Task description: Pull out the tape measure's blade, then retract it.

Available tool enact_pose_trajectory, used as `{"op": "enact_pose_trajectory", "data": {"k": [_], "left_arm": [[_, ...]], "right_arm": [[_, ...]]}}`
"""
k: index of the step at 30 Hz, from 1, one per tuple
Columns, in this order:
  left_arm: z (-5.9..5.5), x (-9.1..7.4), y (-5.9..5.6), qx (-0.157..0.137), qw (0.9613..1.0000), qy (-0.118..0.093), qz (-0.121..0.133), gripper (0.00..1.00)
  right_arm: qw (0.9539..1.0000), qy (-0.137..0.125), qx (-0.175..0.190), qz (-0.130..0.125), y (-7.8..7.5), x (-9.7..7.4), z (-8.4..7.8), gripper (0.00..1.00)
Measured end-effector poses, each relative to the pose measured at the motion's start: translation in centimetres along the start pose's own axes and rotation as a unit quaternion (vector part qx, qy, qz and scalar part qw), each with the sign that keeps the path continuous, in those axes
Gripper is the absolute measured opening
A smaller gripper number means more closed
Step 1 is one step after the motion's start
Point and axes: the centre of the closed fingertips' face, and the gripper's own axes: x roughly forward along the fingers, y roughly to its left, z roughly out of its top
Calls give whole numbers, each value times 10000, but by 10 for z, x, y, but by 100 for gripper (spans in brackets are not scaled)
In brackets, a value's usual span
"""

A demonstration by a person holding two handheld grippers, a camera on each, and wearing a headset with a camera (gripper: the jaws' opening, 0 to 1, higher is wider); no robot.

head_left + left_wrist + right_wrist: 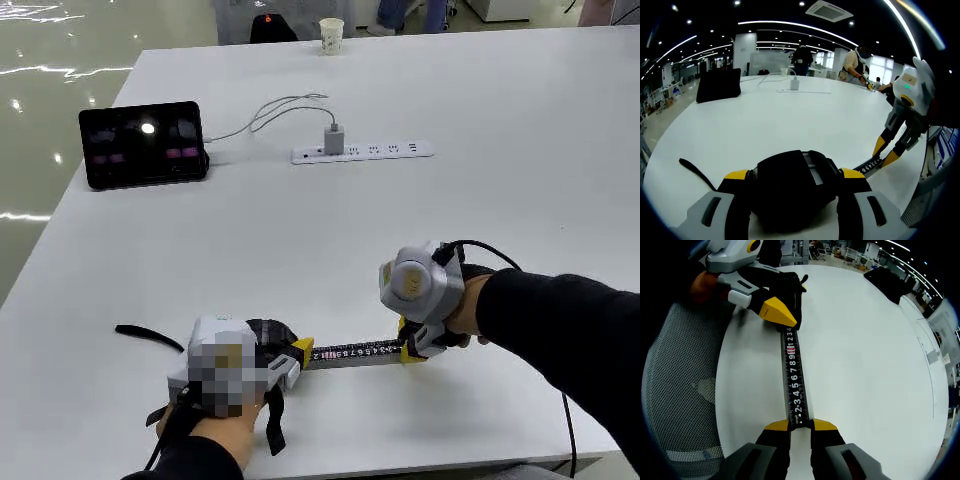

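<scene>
White table on glossy floor under ceiling strip lights.

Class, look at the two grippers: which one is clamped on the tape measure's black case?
The left gripper, its jaws around the black case; the right gripper instead pinches the end of the extended blade.

text: white digits 2 to 9, a red 10, then 1 to 4; on: tape measure's blade
</scene>
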Motion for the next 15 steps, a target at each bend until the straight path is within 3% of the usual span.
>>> {"op": "enact_pose_trajectory", "data": {"k": [15], "left_arm": [[0, 0, 0, -4, 10000, 13, 0, 65]], "right_arm": [[10000, -5, -9, -15, -1, 2, 4, 11]]}}
